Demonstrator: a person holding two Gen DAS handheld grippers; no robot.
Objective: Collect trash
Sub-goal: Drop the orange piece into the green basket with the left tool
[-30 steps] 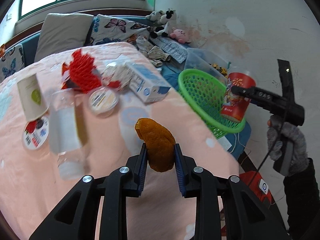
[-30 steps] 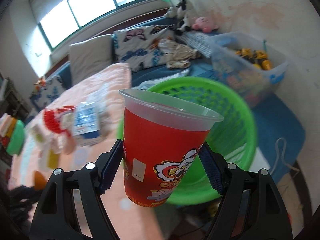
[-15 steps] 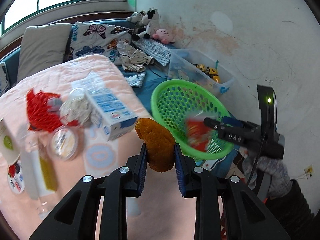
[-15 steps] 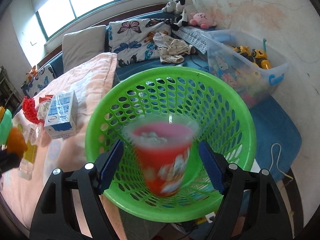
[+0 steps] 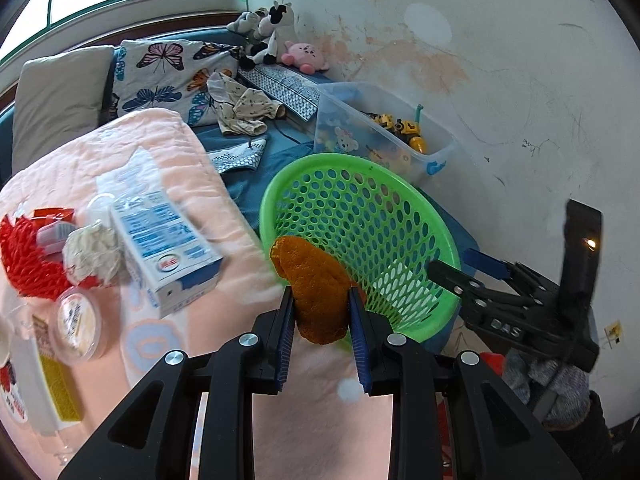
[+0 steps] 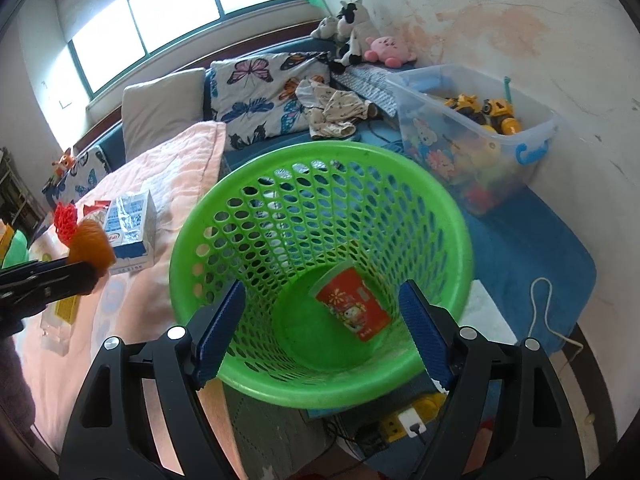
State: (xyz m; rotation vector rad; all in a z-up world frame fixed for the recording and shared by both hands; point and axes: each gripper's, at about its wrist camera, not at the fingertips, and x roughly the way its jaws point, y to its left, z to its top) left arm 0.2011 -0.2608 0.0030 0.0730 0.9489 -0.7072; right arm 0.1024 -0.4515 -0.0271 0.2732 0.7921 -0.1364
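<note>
Down in green basket (image 6: 320, 384) lies red cup (image 6: 353, 306); our right gripper (image 6: 320, 332) just opened, empty. Left gripper (image 5: 322, 334) squeezes orange peel (image 5: 316, 292); next we drop it in.

Red printed plastic cup (image 6: 354, 306) on its side in green perforated plastic basket (image 6: 280, 380). Basket right of pink quilted blanket (image 6: 132, 304). Clear plastic toy bin (image 6: 500, 140) behind basket.

The green basket (image 6: 320, 384) is standing open-mouthed, with only a red cup (image 6: 354, 306) lying on its floor. The right gripper (image 5: 452, 270) is hanging over the rim's far side, while a milk carton (image 5: 168, 252) is crowding the pink blanket's (image 5: 168, 148) edge beside the basket.
</note>
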